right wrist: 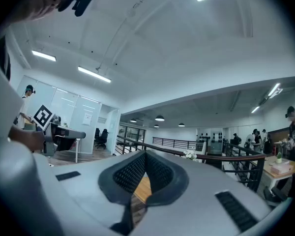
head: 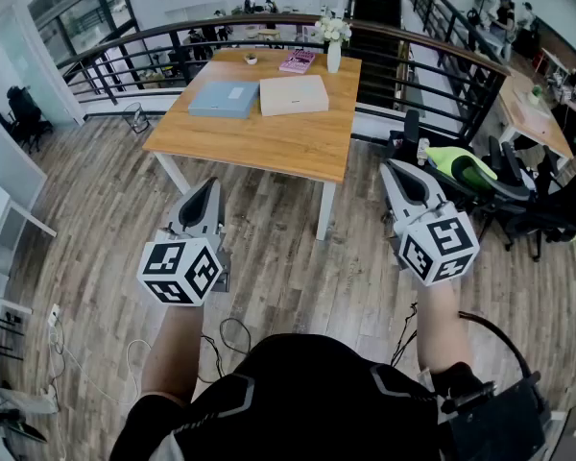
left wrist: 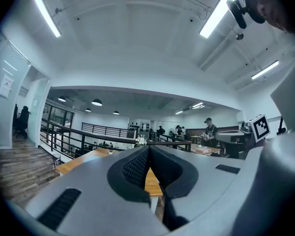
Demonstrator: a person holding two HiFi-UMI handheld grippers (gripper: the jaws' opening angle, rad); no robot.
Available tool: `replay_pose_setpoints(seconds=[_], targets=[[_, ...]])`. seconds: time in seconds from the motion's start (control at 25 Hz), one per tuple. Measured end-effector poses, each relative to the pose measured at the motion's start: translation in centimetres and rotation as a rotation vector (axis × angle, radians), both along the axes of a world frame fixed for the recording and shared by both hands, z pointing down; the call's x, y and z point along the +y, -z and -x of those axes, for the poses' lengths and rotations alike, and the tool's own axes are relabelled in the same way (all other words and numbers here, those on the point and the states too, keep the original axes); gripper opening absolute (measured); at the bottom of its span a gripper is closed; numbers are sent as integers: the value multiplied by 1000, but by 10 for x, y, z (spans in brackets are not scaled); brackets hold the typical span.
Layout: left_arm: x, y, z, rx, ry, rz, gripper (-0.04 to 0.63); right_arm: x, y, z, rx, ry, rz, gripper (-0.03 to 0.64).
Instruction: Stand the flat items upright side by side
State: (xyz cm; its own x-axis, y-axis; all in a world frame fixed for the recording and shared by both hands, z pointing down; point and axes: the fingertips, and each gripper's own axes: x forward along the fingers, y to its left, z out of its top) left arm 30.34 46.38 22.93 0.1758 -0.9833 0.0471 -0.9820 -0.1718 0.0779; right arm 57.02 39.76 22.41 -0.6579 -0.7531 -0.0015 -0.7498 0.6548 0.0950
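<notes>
On the wooden table (head: 269,142) ahead lie a flat blue item (head: 224,98) and a flat beige item (head: 294,95) side by side, with a pink book (head: 298,60) flat behind them. My left gripper (head: 209,188) and right gripper (head: 396,169) hover level over the floor, well short of the table. Both are shut with nothing between the jaws. In the left gripper view the left gripper (left wrist: 148,152) points toward the table (left wrist: 83,160). The right gripper (right wrist: 145,156) shows only a sliver of tabletop past its closed tips.
A white vase of flowers (head: 333,48) stands at the table's far edge, a small dish (head: 252,59) near it. A dark railing (head: 432,51) curves behind. A chair with a green jacket (head: 461,166) sits right, cables (head: 230,336) trail on the floor, and people (left wrist: 209,131) work in the background.
</notes>
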Motion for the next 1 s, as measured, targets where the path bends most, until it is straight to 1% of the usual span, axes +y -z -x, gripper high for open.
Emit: replay_pose_setpoints(seconds=[0.32,0.44,0.52,0.6,0.72,0.76,0.88,1.0], targets=[[1,1,0,-38,4,-18,29,-1,-2,6,6,18,-1,8],[3,3,1,-52,17,-22,29,-1,-1,8,-16,35,13,8],[5,4,1,-41,16,-21,29,1,-1,8,-36,49,24,9],[7,3,0,-36,9,-17,29,4,-2,8,-34,50,22,9],[10,1,4,-76,39,-26,31,4,-2,13,-18,48,18,9],[11,0,7,-79,52,-27,31,5,-2,14,-19,49,19,9],[13,-5,11,-45,53,-14,32,7,-2,15,-25,51,21,11],[18,-4,16,-18,55,-20,34,13,-1,23,-34,102,16,45]])
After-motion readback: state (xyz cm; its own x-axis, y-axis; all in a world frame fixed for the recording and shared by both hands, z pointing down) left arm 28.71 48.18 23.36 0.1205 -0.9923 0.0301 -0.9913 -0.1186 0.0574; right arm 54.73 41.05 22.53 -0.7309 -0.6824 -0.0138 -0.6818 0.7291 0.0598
